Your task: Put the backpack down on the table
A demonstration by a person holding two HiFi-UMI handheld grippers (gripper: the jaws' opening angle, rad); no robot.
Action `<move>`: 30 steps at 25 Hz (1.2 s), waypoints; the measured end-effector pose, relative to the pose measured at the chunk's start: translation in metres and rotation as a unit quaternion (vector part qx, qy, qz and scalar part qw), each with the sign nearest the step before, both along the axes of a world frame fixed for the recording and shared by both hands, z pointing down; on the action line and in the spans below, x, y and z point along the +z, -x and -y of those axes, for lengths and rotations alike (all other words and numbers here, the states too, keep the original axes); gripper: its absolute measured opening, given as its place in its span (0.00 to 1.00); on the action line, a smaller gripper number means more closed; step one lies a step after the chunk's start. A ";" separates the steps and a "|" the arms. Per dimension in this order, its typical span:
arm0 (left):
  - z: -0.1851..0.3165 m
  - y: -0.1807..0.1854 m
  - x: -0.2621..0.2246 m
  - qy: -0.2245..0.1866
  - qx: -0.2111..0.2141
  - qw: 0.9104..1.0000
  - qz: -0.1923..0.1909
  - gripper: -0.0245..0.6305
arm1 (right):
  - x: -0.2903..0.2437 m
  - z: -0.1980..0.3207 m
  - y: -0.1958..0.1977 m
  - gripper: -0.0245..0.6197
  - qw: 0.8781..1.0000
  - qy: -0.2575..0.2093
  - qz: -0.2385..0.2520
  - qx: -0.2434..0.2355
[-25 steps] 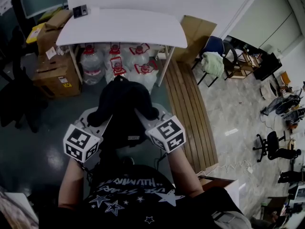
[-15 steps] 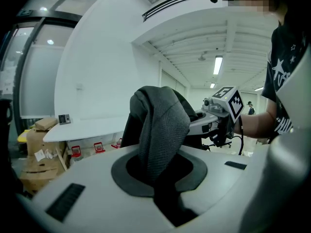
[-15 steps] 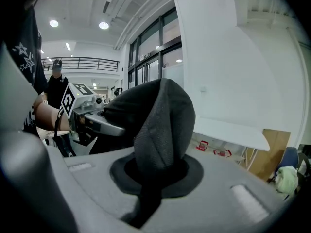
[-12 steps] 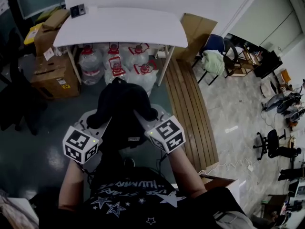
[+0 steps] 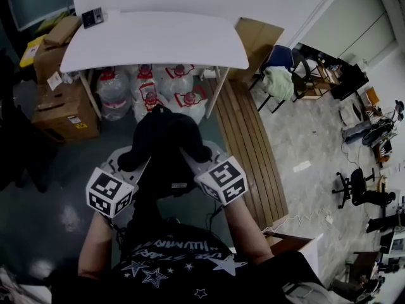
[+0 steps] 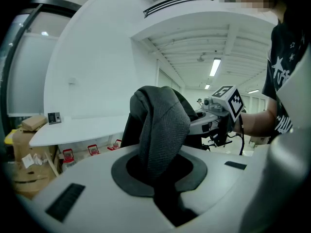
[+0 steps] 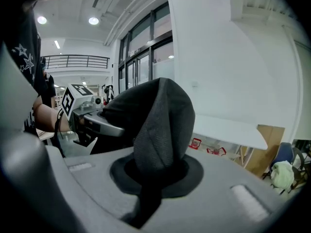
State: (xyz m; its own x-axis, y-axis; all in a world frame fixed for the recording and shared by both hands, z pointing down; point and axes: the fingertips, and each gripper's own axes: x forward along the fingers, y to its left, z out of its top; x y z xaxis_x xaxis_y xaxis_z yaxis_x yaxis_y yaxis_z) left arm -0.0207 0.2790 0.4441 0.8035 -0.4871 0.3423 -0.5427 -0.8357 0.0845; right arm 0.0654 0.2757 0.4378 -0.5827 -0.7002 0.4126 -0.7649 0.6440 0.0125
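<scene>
So the backpack (image 5: 166, 138) isn't down yet. It's hanging in the air well short of the white table (image 5: 158, 40), over the floor in front of it, nowhere near touching the top. The left gripper (image 6: 160, 174) and right gripper (image 7: 154, 176) are each clamped on one of its padded straps (image 6: 163, 125). My guess: the carry is underway. Reaching the table, lowering and letting go are all left.

No text is readable. Shirt (image 5: 168, 249) print is upside down and illegible; cardboard box (image 5: 60, 113) stickers too small; water jug (image 5: 114, 95) labels blurred.
</scene>
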 end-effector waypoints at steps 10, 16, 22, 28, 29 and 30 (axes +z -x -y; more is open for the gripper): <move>0.101 0.036 -0.008 -0.005 -0.005 1.000 -0.001 0.12 | -0.007 0.102 0.036 0.08 1.000 0.005 0.000 -0.008; 0.153 0.059 -0.013 -0.006 -0.007 1.000 -0.010 0.12 | -0.014 0.154 0.060 0.08 1.000 -0.002 -0.006 -0.013; 0.209 0.079 -0.010 -0.002 0.001 1.000 -0.008 0.12 | -0.010 0.208 0.079 0.08 1.000 0.004 -0.005 -0.006; 0.258 0.099 -0.005 0.004 0.016 1.000 -0.016 0.12 | -0.005 0.255 0.099 0.08 1.000 0.005 -0.012 0.006; 0.265 0.100 -0.006 0.004 0.019 1.000 -0.018 0.12 | -0.007 0.261 0.100 0.08 1.000 0.005 -0.013 0.008; 0.271 0.101 -0.008 0.004 0.023 1.000 -0.020 0.12 | -0.010 0.267 0.101 0.08 1.000 0.004 -0.015 0.011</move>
State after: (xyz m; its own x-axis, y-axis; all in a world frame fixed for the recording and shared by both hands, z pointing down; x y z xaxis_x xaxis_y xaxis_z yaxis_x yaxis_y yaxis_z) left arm -0.1220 0.0079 0.4359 0.8376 -0.4477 0.3130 -0.5006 -0.8585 0.1116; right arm -0.0356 0.0088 0.4279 -0.5552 -0.7091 0.4348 -0.7779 0.6276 0.0303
